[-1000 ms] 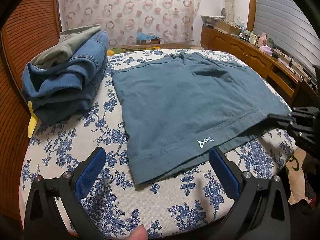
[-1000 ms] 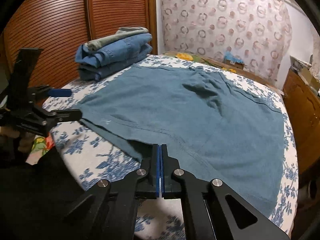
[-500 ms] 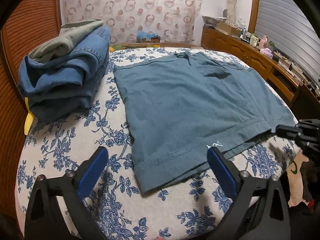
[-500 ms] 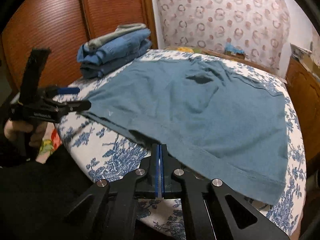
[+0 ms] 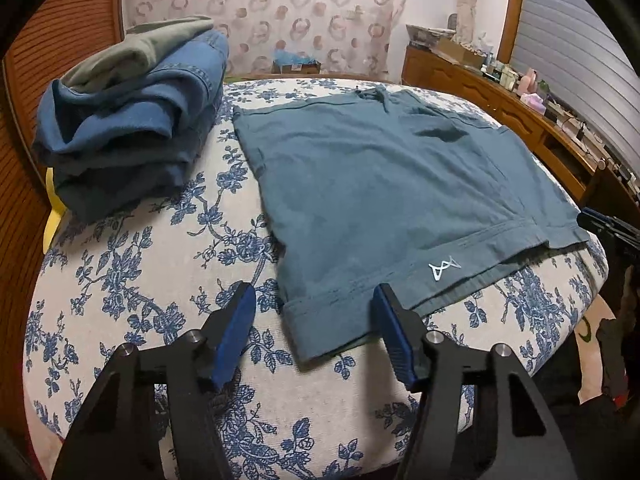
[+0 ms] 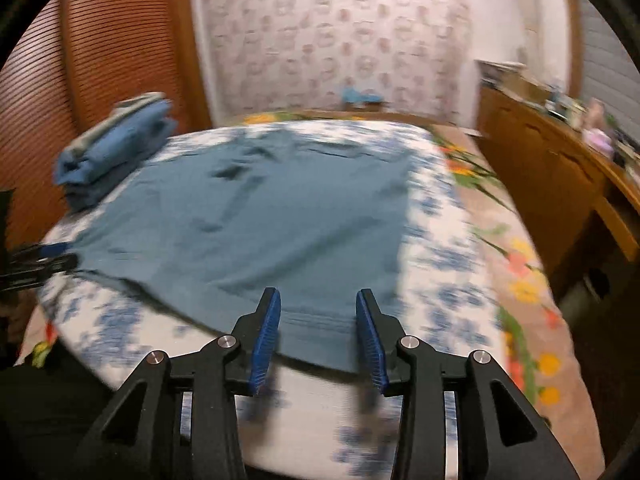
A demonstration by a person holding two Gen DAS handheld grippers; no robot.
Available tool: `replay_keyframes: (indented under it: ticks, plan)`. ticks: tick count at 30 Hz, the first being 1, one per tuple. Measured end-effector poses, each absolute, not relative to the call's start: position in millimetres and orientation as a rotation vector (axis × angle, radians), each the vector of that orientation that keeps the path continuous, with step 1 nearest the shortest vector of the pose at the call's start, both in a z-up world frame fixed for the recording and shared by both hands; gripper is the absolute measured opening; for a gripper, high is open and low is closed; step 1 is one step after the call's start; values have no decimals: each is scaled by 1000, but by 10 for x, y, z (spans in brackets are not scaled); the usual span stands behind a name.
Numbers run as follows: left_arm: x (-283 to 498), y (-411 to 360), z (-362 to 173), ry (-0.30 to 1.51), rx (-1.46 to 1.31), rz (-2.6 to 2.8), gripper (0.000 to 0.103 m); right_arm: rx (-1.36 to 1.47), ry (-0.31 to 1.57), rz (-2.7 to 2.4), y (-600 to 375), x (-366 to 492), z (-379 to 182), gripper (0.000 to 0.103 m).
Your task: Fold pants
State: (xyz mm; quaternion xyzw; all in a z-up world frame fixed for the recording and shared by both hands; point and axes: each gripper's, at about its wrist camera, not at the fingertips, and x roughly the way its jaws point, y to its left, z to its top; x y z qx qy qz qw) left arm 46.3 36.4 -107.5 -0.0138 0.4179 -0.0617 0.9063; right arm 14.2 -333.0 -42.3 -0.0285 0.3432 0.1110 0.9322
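Note:
Teal shorts (image 5: 384, 184) lie flat on the floral bed cover (image 5: 132, 280), hems toward me, a small white logo (image 5: 444, 270) on the near leg. My left gripper (image 5: 314, 312) is open, its blue pads either side of the near-left hem corner, just above it. My right gripper (image 6: 318, 320) is open over the near hem of the shorts (image 6: 256, 224); that view is motion-blurred. The right gripper also shows at the right edge of the left wrist view (image 5: 608, 228), beside the right hem corner.
A stack of folded jeans and a grey garment (image 5: 132, 120) sits at the bed's far left, against the wooden wardrobe (image 6: 100, 60). A wooden dresser (image 5: 500, 100) with clutter runs along the right. A floral sheet (image 6: 520, 260) hangs off the bed's right side.
My right gripper has opened, let go of the hem and swung right along the near edge. My left gripper has moved in toward the left hem corner, its jaws narrower.

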Motion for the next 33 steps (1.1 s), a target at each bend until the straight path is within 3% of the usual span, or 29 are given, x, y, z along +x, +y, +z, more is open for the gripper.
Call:
replay_keyframes:
  ticks: [3,11,24,25,29,33]
  plan:
    - [440,375,-1078,856,-19,-127,58,-35,723,168,-3464,152,-536,43]
    - [348,444,-1071,844,-68,-154,29,-17,714,159,-3480,125,-624,49]
    - [365,402,-1082,846,-47,-132,35,-21,707,169,-3457,100,-564,51]
    - [358,401,-1086,841,-42,-135,34,-21,705,170,-3457,98,-566,51]
    - [324,400,-1048,821,-17,-161,9,-25,698,170,-3468,101,-578,53]
    - [300,459,-1026,824,-32,-180,8,-26,698,176,-3479,116,-578,54]
